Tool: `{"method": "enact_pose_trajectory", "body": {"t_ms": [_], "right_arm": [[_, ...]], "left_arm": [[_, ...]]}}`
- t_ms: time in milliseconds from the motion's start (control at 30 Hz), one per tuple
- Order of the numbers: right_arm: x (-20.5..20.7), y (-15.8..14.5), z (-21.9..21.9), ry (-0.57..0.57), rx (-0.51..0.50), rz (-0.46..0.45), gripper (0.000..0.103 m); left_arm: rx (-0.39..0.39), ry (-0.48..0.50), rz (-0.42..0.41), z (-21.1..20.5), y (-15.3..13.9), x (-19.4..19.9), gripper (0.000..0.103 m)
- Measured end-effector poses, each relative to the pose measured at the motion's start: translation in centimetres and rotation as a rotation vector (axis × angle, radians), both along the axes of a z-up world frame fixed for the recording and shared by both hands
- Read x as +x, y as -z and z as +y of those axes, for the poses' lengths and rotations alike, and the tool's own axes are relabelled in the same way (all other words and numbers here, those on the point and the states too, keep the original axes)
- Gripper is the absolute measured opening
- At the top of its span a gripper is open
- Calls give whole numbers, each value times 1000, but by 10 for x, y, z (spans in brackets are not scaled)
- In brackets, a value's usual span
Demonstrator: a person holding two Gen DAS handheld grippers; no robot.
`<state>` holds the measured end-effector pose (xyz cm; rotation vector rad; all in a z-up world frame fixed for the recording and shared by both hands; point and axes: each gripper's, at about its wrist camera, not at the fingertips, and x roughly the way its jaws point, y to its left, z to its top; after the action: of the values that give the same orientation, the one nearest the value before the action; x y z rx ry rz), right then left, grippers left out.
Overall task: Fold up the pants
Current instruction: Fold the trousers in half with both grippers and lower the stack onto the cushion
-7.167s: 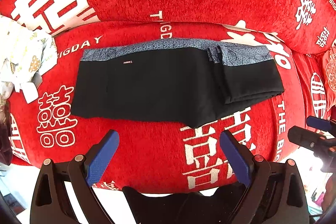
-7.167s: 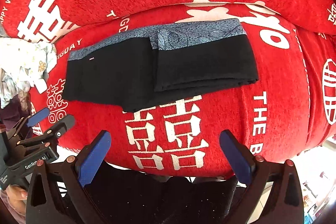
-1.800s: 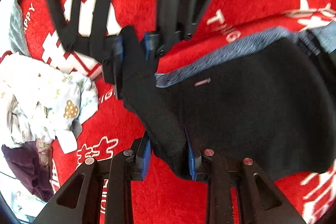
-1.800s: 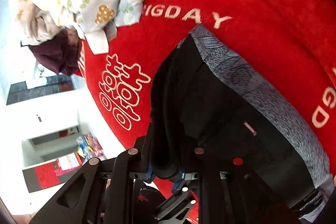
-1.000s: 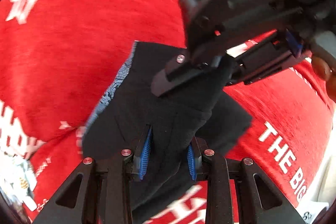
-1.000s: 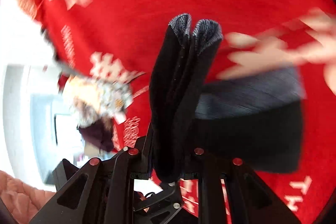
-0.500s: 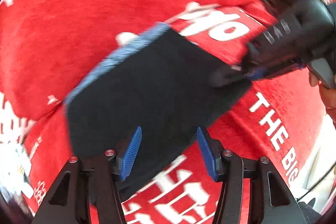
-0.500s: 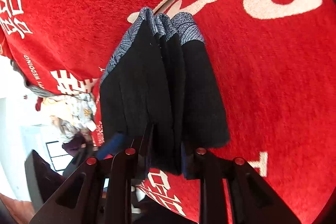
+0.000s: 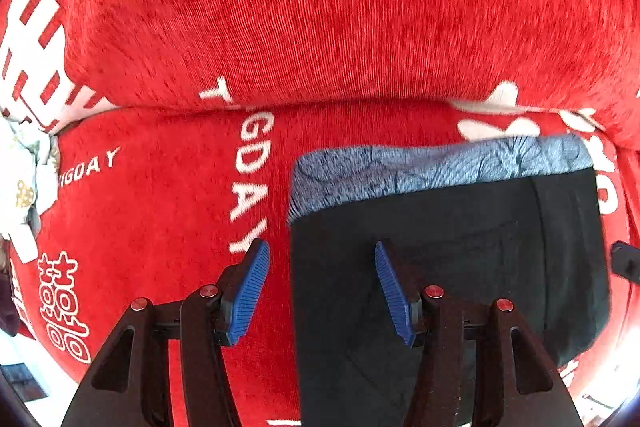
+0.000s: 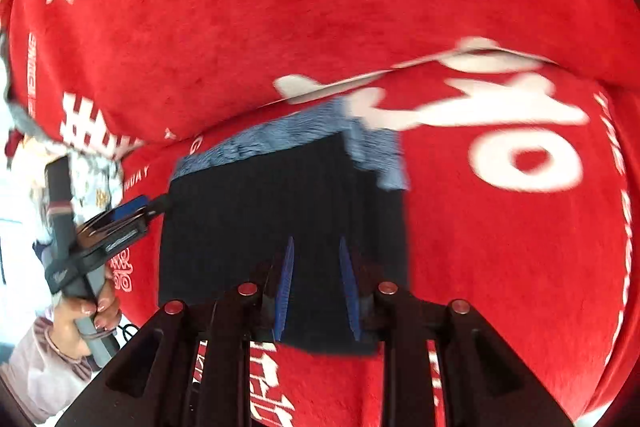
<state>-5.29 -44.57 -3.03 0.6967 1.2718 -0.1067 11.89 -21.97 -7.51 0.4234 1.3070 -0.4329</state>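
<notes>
I see the pants point(image 9: 460, 267) folded into a compact black block at lower right on the red sofa cover point(image 9: 320, 7). My left gripper point(image 9: 320, 287) stands open, holding nothing. My right gripper point(image 10: 314, 287), jaws opening, hovers narrowly parted over the fabric. Little seems left.

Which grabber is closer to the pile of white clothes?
Left. The left gripper hovers at the pants' edge facing the white clothes; the right gripper, jaws opening, sits over the pants' far side.
</notes>
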Motion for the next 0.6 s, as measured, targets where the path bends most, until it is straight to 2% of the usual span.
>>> {"method": "enact_pose_trajectory", "body": {"t_ms": [100,167,200,233,267,400,600], "right_arm": [[2,28,19,-75,-79,103,26],[-5,27,27,-84,-121,55,26],[-8,26,29,-88,-135,68,26],[-9,24,29,-81,-133,73,26],[-11,23,28,-66,-120,80,26],[-15,22,21,-25,-81,94,26],[-29,15,22,5,-87,106,27]], "left_arm": [[-5,25,-18,4,3,-13,57],[-11,22,-2,7,4,-16,58],[-15,19,7,9,3,-17,63],[-12,14,18,12,2,-16,76],[-6,11,25,14,3,-16,79],[3,5,38,16,2,-15,79],[22,38,51,15,-4,-28,79]]}}
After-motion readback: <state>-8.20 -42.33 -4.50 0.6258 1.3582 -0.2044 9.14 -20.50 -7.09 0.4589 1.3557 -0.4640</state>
